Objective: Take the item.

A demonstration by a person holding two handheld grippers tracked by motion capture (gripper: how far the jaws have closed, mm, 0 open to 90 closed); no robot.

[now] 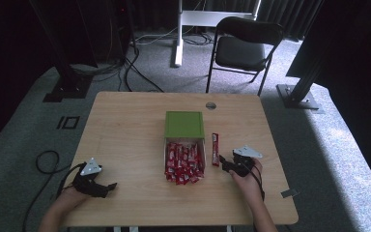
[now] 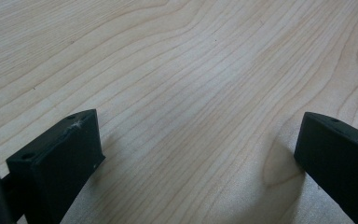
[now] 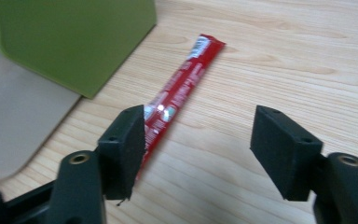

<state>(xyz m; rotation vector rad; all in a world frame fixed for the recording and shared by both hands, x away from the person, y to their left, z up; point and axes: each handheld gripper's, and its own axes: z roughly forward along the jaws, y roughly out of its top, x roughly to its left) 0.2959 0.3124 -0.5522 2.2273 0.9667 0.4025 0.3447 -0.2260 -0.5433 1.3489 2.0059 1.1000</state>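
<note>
A single red snack stick [image 1: 215, 149] lies flat on the wooden table, just right of an open box. In the right gripper view the stick [image 3: 182, 88] runs away from the left jaw, untouched. My right gripper [image 1: 227, 166] sits just behind the stick's near end, jaws open and empty. The box has a green lid [image 1: 184, 124] folded back and a pale tray wall [image 1: 164, 153] holding a heap of several red sticks [image 1: 184, 162]. My left gripper [image 1: 107, 187] rests near the table's front left corner, jaws wide open over bare wood [image 2: 196, 121].
A round cable hole [image 1: 210, 105] is set near the table's far edge. Beyond the table stand a black folding chair [image 1: 244, 46] and a white stand leg [image 1: 178, 34]. Black frame posts [image 1: 65, 72] flank both sides on the carpet.
</note>
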